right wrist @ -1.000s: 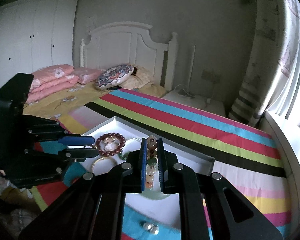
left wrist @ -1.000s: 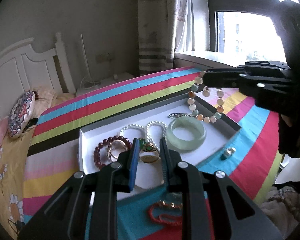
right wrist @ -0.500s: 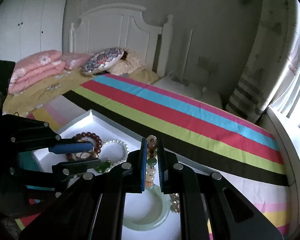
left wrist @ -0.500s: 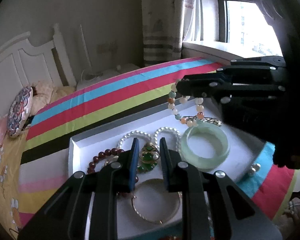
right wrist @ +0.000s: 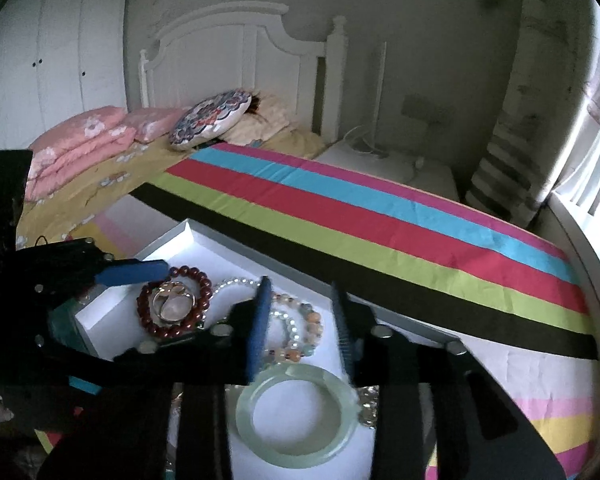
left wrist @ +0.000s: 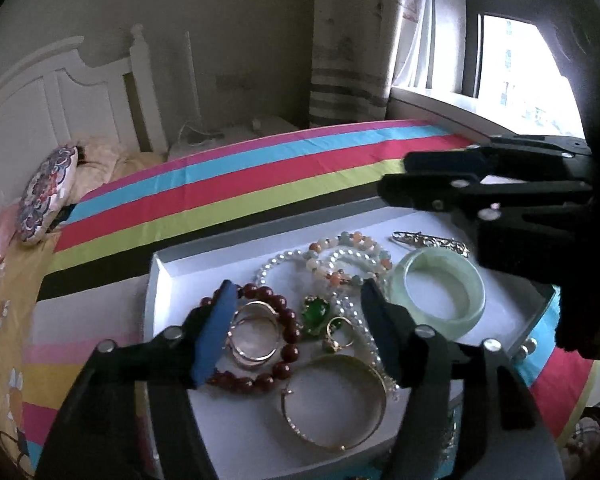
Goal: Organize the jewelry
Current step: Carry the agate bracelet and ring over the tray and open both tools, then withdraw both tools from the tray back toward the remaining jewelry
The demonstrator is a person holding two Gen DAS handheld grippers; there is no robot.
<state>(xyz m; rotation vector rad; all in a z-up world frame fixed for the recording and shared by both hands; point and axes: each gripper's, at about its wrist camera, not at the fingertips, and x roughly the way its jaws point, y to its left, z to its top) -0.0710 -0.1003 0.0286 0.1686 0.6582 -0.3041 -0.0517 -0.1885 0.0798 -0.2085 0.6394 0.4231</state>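
A white tray [left wrist: 180, 276] on the striped cloth holds jewelry: a dark red bead bracelet [left wrist: 276, 344], gold hoops [left wrist: 254, 336], a green-stone ring [left wrist: 334, 334], a green pendant [left wrist: 316, 312], a pearl string [left wrist: 288, 260], a pastel bead bracelet [left wrist: 348, 256], a jade bangle [left wrist: 440, 292] and a gold bangle [left wrist: 332, 404]. My left gripper [left wrist: 296, 308] is open and empty above the ring and hoops. My right gripper [right wrist: 300, 312] is open and empty above the pastel bead bracelet [right wrist: 304, 332], with the jade bangle [right wrist: 296, 412] below it.
A silver hair clip [left wrist: 428, 238] lies at the tray's far right. Pearl earrings [left wrist: 528, 346] lie on the cloth beside the tray. The striped cloth [right wrist: 380, 232] covers the surface; a bed with pillows [right wrist: 100, 140] lies to the left and a window sill [left wrist: 460, 108] to the right.
My right gripper opened and let the pastel bead bracelet drop into the tray. My left gripper opened and released the green-stone ring into the tray.
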